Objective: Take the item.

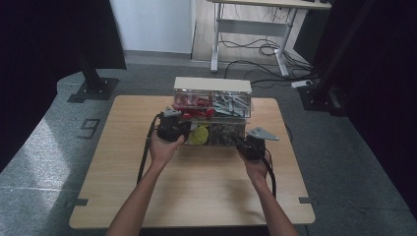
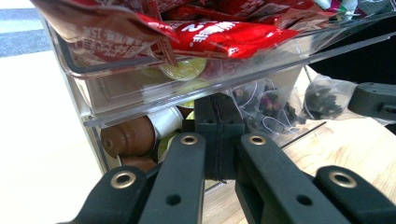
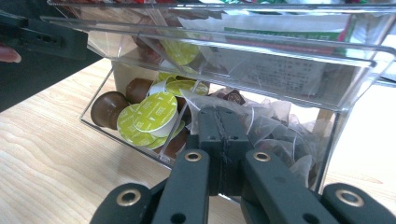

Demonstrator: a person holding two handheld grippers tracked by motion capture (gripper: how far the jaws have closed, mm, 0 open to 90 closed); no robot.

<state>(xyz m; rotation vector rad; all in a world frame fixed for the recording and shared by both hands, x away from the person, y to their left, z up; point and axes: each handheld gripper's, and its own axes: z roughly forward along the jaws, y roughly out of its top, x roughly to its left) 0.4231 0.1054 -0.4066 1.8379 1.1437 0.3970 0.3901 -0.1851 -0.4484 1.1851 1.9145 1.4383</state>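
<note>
The place looks like a lab or office set up for recording. A plain wooden table (image 1: 196, 182) stands on grey carpet tiles (image 1: 44, 147), flanked by black curtains (image 1: 44, 34) and a black stand's floor plate (image 1: 93, 88). Behind it, a height-adjustable desk frame (image 1: 251, 29) has loose cables (image 1: 265, 49) and a power strip (image 1: 301, 83).

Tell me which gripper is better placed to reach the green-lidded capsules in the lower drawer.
Probably the left gripper: it sits right in front of the green-lidded capsules, jaws shut. The right gripper faces the tea bags beside them.
</note>
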